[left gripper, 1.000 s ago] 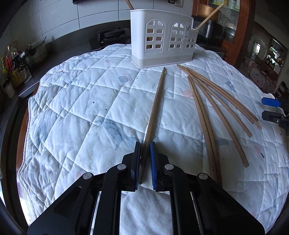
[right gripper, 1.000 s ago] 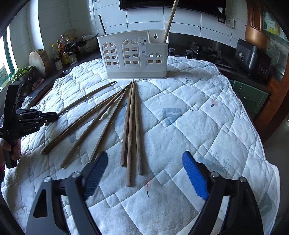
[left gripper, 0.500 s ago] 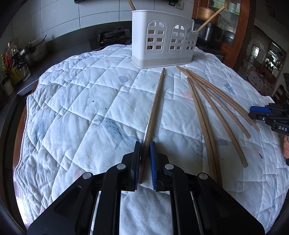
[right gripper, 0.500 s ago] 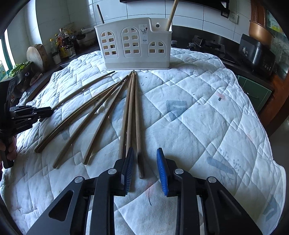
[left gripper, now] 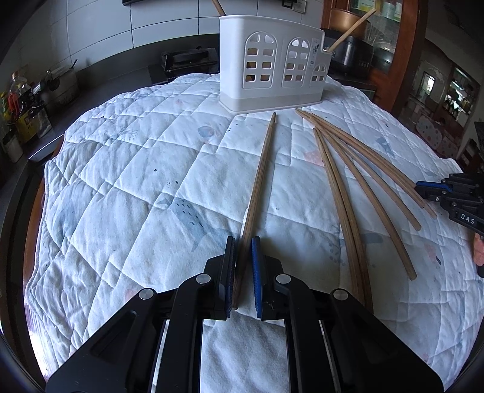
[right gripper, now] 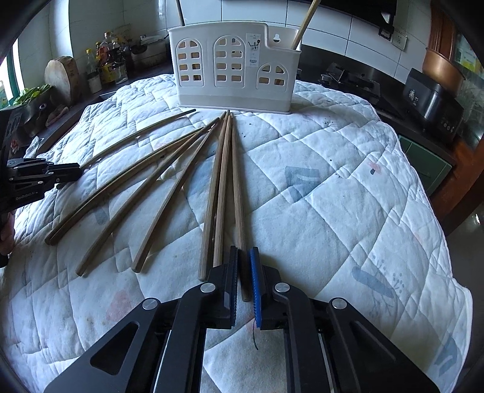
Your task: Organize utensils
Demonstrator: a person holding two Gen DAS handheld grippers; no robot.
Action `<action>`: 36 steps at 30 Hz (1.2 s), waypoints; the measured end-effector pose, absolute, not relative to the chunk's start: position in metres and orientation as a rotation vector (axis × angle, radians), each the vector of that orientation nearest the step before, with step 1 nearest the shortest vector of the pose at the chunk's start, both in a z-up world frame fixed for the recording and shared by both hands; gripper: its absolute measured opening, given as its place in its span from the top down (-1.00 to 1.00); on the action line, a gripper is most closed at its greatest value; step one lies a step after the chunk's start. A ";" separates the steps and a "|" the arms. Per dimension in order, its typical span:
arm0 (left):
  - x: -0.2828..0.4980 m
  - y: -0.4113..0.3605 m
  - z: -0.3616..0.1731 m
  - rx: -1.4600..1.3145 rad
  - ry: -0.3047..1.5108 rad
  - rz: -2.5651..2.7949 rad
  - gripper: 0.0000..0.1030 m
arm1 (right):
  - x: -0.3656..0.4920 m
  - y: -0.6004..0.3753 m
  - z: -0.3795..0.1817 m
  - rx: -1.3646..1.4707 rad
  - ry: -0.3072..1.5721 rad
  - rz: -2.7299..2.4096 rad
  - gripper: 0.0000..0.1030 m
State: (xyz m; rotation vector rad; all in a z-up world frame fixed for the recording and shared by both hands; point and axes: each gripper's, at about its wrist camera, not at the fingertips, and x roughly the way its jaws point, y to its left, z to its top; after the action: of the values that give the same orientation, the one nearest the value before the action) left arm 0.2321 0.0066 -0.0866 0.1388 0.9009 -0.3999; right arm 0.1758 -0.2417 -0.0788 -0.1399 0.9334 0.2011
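Holder: a white holder [left gripper: 272, 63] with arched window cut-outs stands upright at the far end of the quilt [left gripper: 121, 187] that covers the tabletop. Two sticks lean inside it, one at each end — a dark one [right gripper: 180, 12] at one end, a pale one [right gripper: 305, 22] in the low end compartment.

Left tongs: the left tongs [left gripper: 243, 252] are clamped on the near end of a single chopstick [left gripper: 261, 175], which runs straight toward the holder, its far tip just short of the base.

Right tongs: the right tongs [right gripper: 243, 261] are closed on the rightmost chopstick [right gripper: 237, 193] of a tight group of three [right gripper: 222, 181]; the other two lie just left of the black finger.

Change: half a second ago the right tongs had a visible gap around that stick — now the pads press it. One second ago they were wide apart. The left tongs match both earlier frames.

Views: the right wrist view shows the three curved loose chopsticks [right gripper: 145, 181] fanned out left of the trio, with the left tongs at the picture's left edge. The left wrist view shows the same fan [left gripper: 363, 169] on its right, and the right tongs [left gripper: 423, 189] at the far ends of it.
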 end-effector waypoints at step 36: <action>0.211 -0.002 -0.083 0.113 0.981 -0.468 0.88 | 0.156 -0.259 0.015 -0.073 0.710 0.208 0.87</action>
State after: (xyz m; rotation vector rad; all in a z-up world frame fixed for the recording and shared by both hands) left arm 0.2112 -0.0024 -0.0826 0.1125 0.9806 -0.4677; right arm 0.1561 -0.2587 0.0149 -0.0728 0.7100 0.2078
